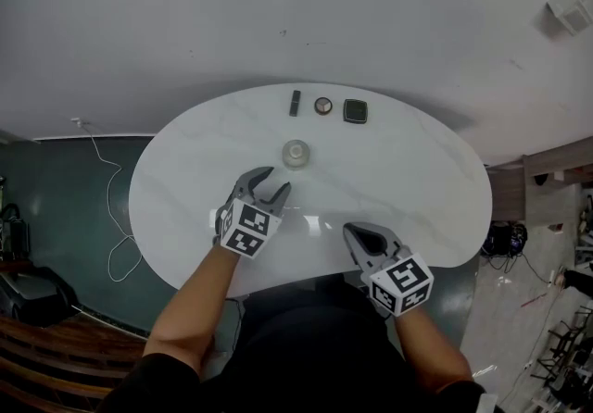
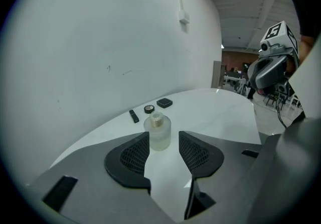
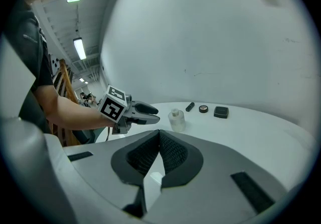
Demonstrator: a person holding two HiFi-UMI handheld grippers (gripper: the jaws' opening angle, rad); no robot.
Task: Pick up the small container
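Observation:
The small container is a frosted glass bottle (image 1: 296,154) with a pale cap, standing upright near the middle of the white oval table (image 1: 417,189). My left gripper (image 1: 274,181) is open just short of the bottle, pointing at it. In the left gripper view the bottle (image 2: 157,131) shows beyond the parted jaw tips of the left gripper (image 2: 163,138), untouched. My right gripper (image 1: 353,232) hovers near the table's front edge, to the right. Its jaws meet in the right gripper view (image 3: 159,136) with nothing between them; the bottle (image 3: 176,119) stands farther off.
Along the table's far side lie a black stick-shaped item (image 1: 295,103), a small round compact (image 1: 322,106) and a black square case (image 1: 355,111). A white wall rises right behind the table. A white cable (image 1: 111,217) trails on the dark floor at left.

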